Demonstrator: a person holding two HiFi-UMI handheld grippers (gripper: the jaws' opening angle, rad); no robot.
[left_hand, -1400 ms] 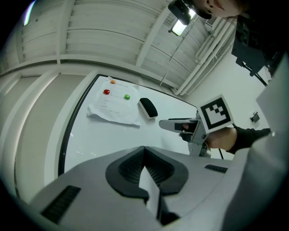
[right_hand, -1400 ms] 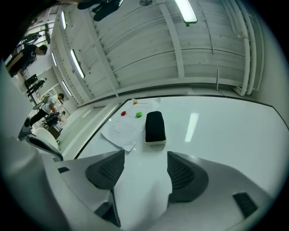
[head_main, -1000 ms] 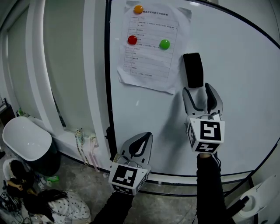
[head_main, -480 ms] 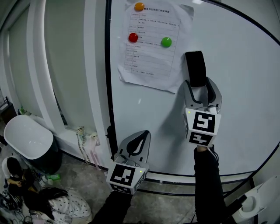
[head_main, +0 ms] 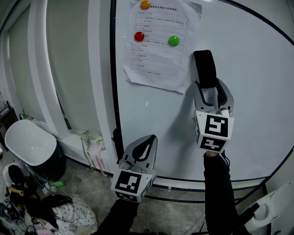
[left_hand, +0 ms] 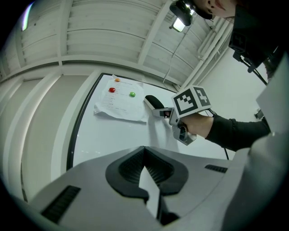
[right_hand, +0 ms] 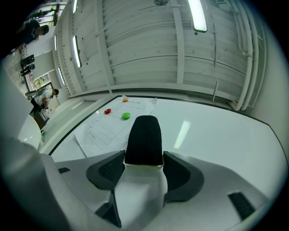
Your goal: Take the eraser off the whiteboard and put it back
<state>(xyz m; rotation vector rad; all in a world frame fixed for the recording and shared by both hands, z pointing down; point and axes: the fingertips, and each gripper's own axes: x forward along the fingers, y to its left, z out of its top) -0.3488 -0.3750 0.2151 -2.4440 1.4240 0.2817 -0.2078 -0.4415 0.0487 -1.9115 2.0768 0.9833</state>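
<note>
The black eraser [head_main: 204,68] stands upright on the whiteboard [head_main: 257,92], just right of a pinned paper sheet [head_main: 156,46]. My right gripper [head_main: 212,86] reaches up from below, and its two jaws close on the eraser's lower end. In the right gripper view the eraser [right_hand: 144,140] sits between the pads, which touch both its sides, held by my right gripper [right_hand: 143,159]. My left gripper [head_main: 148,141] hangs lower left, near the board's black frame, shut and empty. From the left gripper view, past my left gripper [left_hand: 144,151], the eraser [left_hand: 153,101] and right gripper [left_hand: 165,111] show.
Red [head_main: 139,36], green [head_main: 173,41] and orange [head_main: 145,4] magnets hold the paper. A white round tub [head_main: 27,147] and floor clutter [head_main: 41,206] lie at lower left. A white object [head_main: 271,211] stands at the bottom right corner.
My right gripper rose from below the eraser until its jaws took in the eraser's lower end and narrowed onto it. The eraser has stayed put. The left gripper barely shifted.
</note>
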